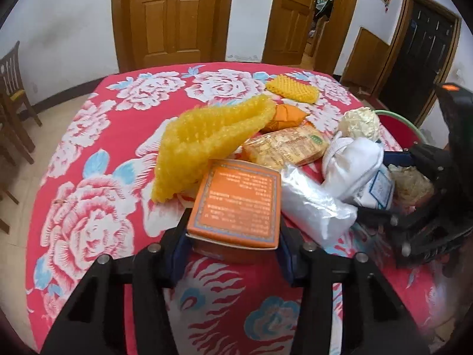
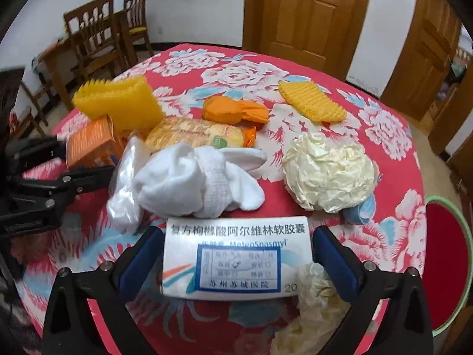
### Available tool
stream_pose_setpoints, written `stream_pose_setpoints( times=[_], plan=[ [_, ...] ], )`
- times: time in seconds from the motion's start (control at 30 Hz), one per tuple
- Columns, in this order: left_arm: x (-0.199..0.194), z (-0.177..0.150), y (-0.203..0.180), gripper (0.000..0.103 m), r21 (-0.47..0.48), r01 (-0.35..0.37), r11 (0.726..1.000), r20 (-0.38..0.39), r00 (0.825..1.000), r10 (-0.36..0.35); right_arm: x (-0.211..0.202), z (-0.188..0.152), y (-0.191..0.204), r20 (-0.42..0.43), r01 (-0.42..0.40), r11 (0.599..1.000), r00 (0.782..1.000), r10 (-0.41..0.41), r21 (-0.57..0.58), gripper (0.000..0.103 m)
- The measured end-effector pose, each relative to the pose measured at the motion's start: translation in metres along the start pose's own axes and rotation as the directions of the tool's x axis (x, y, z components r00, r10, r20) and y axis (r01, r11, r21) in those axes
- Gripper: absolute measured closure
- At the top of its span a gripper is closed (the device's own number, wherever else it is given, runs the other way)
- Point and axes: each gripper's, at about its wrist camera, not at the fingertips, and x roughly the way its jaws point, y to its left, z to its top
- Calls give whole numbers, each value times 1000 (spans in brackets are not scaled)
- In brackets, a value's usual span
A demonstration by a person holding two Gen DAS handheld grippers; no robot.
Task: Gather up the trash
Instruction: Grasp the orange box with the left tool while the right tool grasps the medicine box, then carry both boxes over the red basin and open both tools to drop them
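Observation:
My left gripper (image 1: 233,233) is shut on an orange box (image 1: 236,204), also seen in the right wrist view (image 2: 88,143). My right gripper (image 2: 238,251) is shut on a white medicine box (image 2: 236,257) with Chinese print and a blue stamp. On the table lie a yellow foam net (image 1: 207,139), a second foam net (image 1: 292,88), an orange wrapper (image 2: 233,109), a biscuit packet (image 2: 195,134), a white sock (image 2: 192,183), a clear plastic bag (image 1: 313,204) and a crumpled cream paper ball (image 2: 328,171).
The round table has a red floral cloth (image 1: 97,136). A red bin with a green rim (image 2: 449,263) stands at the table's right edge. Wooden chairs (image 2: 97,38) stand to the left, doors behind. More crumpled paper (image 2: 316,301) lies under the right gripper.

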Motion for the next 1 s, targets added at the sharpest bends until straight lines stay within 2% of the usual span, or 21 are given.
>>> stream_pose_setpoints(
  times=[0.03,0.1,0.2,0.37,0.47,0.6,0.63,0.87,1.0],
  plan=[
    [-2,-1,0,53,2,-6,1000,5,1000,6,0,0,-1,-7,-3,1000,1000,3,9,12],
    [-8,-2,1,53,0,-6,1000,15,1000,6,-2,-1,-2,-9,-12,1000,1000,13,21,12],
    [-19,0,5,53,-18,-7,1000,42,999,8,-15,-1,-4,24,-84,995,996,83,52,12],
    [-38,3,7,53,-36,5,999,91,996,-1,-50,3,-4,124,-58,996,991,49,69,12],
    [-51,2,2,53,-29,5,1000,120,993,-2,-71,4,-9,201,-115,987,975,92,109,12],
    [-63,0,-2,53,-32,13,999,135,991,-9,-90,1,-22,304,-281,940,928,216,192,12],
    [-65,0,-4,53,-32,12,999,138,990,-8,-91,2,-23,314,-296,934,922,225,199,12],
    [-70,-2,-15,53,-23,4,1000,148,989,-1,-102,-7,-16,330,-213,955,934,138,204,12],
    [-70,4,-29,53,-5,50,999,154,987,-49,-114,-19,-24,344,-158,961,936,73,225,12]
  ],
)
